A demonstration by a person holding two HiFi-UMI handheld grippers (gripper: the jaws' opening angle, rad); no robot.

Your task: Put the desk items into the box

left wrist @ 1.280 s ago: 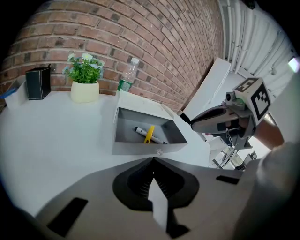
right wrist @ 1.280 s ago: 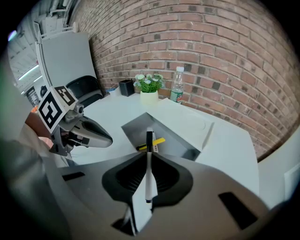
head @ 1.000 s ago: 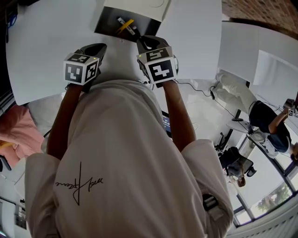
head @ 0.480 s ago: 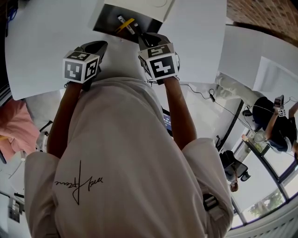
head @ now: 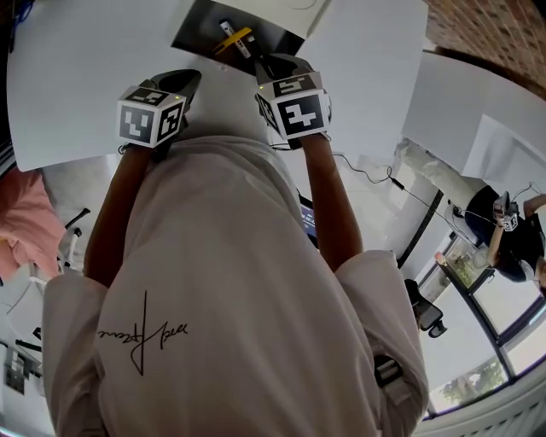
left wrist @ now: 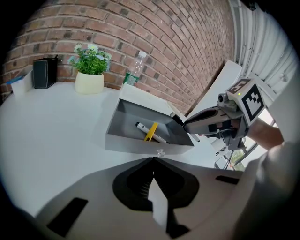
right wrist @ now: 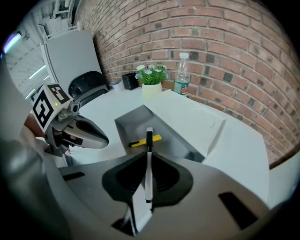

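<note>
The grey box stands open on the white table, its white lid lying behind it. Inside lie a white marker and a yellow item. My right gripper is shut on a white pen with a black cap; the cap points over the box's near edge. From the left gripper view, the right gripper hovers at the box's right corner. My left gripper is shut and empty, just short of the box's front wall. In the head view both grippers sit side by side before the box.
At the back against the brick wall stand a potted plant, a water bottle and a black holder. A small clear object lies on the table by the box's front wall. Other people and chairs are far off to the right.
Both grippers have edged slightly forward toward the box, the right one still holding the pen. The head camera has shifted a little.
</note>
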